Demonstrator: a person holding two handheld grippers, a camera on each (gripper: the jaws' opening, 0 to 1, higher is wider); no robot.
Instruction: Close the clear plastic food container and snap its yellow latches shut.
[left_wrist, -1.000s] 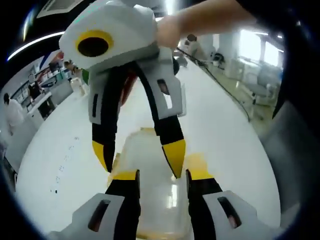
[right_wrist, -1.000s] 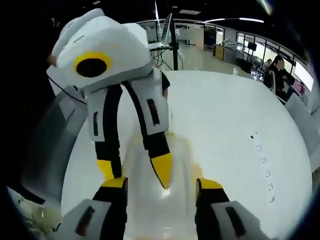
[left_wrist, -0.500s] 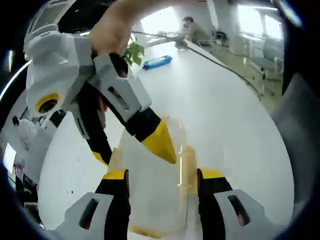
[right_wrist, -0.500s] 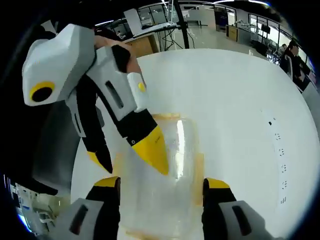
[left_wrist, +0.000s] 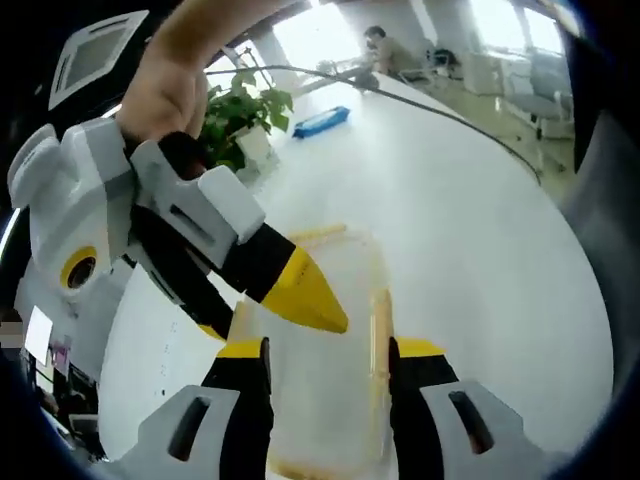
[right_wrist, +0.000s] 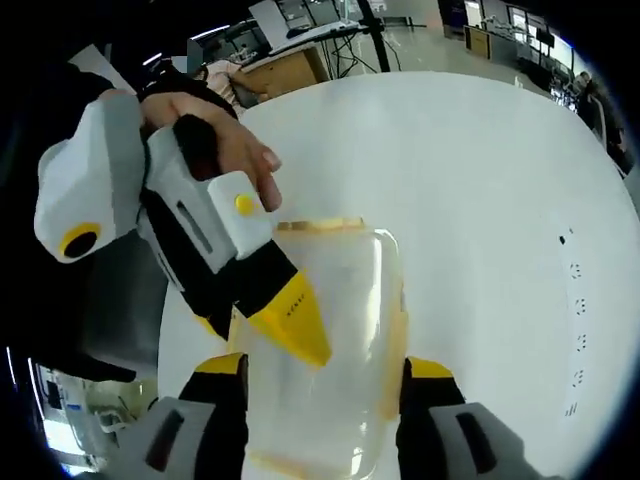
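Showing, in the left gripper view: the left claw (left_wrist: 322, 352) rising from the bottom edge, its two yellow-tipped jaws apart, one on each side of the clear plastic food container (left_wrist: 325, 345). The container lies on the white table (left_wrist: 470, 240) at lower centre, lid on; a yellow latch (left_wrist: 380, 340) runs along its right side, just beside the right jaw. The right claw (left_wrist: 265, 305) enters from the left, held by a hand (left_wrist: 165, 95) at upper left; its nearer yellow tip rests over the lid, the other tip down the container's left side, jaws apart. A potted plant (left_wrist: 235, 110) and a blue object (left_wrist: 320, 122) stand on the table toward the top of the frame.

In the right gripper view: the right claw (right_wrist: 322, 370) at the bottom edge, jaws apart and straddling the container (right_wrist: 330, 340), which sits at lower centre on the table (right_wrist: 480, 190). The left claw (right_wrist: 270, 325) comes in from the left, gripped by a hand (right_wrist: 215, 135) at upper left, one yellow tip over the lid, jaws parted. Yellow trim shows at the container's far end and right side; whether the latches are snapped cannot be told.
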